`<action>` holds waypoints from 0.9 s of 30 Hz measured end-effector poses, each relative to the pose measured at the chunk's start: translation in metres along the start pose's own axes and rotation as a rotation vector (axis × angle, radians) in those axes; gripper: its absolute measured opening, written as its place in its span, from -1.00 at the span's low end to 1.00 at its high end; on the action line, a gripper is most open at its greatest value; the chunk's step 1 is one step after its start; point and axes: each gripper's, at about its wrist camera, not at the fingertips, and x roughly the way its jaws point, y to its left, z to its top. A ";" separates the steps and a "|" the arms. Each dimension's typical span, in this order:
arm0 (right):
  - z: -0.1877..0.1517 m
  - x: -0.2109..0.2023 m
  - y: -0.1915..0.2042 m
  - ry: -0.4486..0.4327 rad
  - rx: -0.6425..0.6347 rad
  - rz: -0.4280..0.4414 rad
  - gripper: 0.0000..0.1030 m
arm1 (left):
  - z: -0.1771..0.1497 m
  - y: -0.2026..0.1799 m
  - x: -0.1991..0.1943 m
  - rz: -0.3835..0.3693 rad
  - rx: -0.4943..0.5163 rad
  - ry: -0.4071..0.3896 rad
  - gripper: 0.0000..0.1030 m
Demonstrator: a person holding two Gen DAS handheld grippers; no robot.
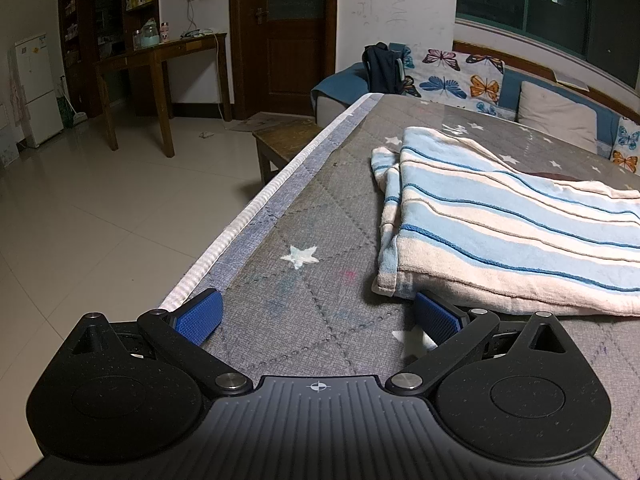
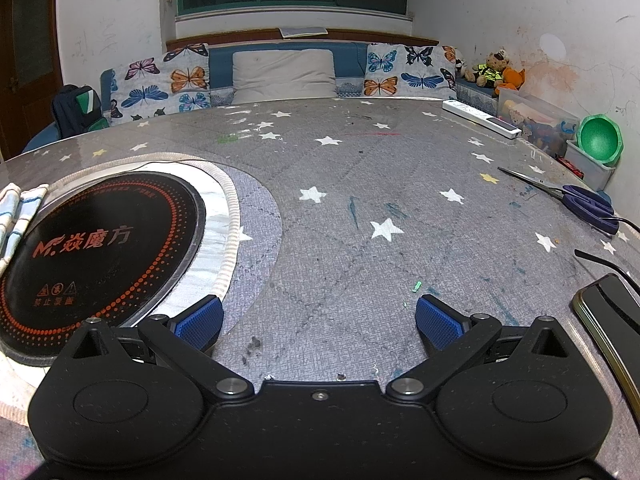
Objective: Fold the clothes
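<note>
A folded cloth with light-blue, cream and dark-blue stripes (image 1: 512, 224) lies on the grey star-print tabletop (image 1: 320, 272). My left gripper (image 1: 318, 320) hovers low over the table just in front of the cloth's near left corner, jaws wide open, nothing between them. Its right blue pad (image 1: 436, 320) sits close under the cloth's near hem. In the right wrist view only a striped corner of the cloth (image 2: 16, 208) shows at the far left. My right gripper (image 2: 320, 322) stands open over bare tabletop, holding nothing.
A round black induction hob (image 2: 96, 248) is set into the table left of the right gripper. Scissors (image 2: 576, 200), a phone (image 2: 612, 324) and a white power strip (image 2: 480, 118) lie at the right. The table's left edge (image 1: 256, 208) drops to a tiled floor with a wooden bench (image 1: 284, 138).
</note>
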 end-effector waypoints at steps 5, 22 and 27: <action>0.000 0.000 0.000 0.000 -0.002 -0.002 1.00 | 0.000 -0.002 -0.001 0.001 0.001 0.000 1.00; 0.001 0.000 0.002 0.002 -0.003 -0.002 1.00 | 0.000 -0.003 -0.001 0.002 0.002 0.001 1.00; 0.001 0.000 -0.003 0.002 0.000 0.000 1.00 | 0.001 -0.002 -0.002 0.003 0.003 0.003 1.00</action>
